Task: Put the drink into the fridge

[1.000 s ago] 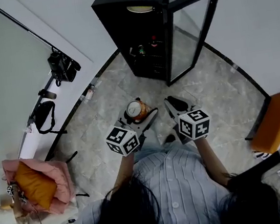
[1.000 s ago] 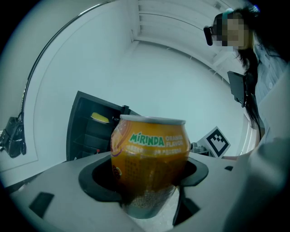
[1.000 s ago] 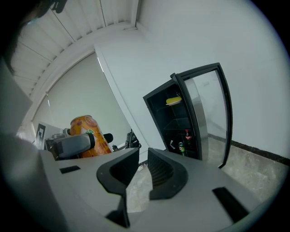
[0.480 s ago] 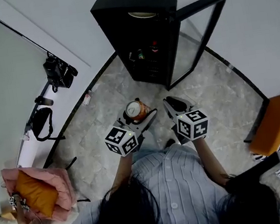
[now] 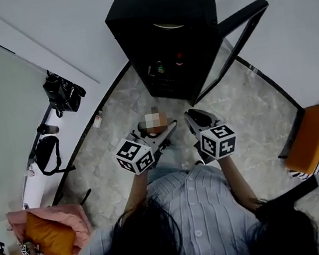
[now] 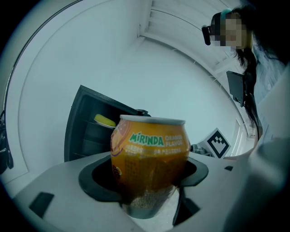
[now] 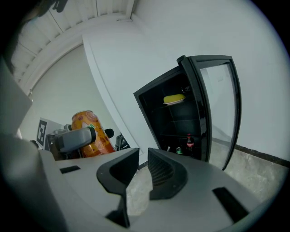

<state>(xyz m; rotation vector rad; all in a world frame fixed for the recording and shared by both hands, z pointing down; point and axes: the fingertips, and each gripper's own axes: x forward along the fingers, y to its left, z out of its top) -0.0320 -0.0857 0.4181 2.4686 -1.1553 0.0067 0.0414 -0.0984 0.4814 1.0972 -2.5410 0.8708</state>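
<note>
An orange Mirinda drink can [image 6: 152, 158] stands upright between the jaws of my left gripper [image 6: 149, 190], which is shut on it. In the head view the left gripper [image 5: 157, 131] holds the can [image 5: 154, 120] in front of my body, a short way from the black fridge [image 5: 163, 29]. The fridge's glass door [image 5: 236, 42] stands open to the right. My right gripper [image 5: 196, 116] is beside the left one; its jaws [image 7: 143, 156] are closed with nothing between them. The fridge [image 7: 176, 122] holds a cola bottle [image 7: 189, 141] and a green can [image 7: 178, 151] on a low shelf.
A yellow item [image 7: 173, 98] lies on an upper fridge shelf. A black camera on a stand [image 5: 60, 91] is against the left wall. An orange chair [image 5: 315, 143] is at the right, and a pink and orange cushion [image 5: 50, 230] at lower left. The floor is grey tile.
The fridge has drawn a little nearer and lower in the head view as I step toward it. Both grippers keep their pose, and the left one still holds the can.
</note>
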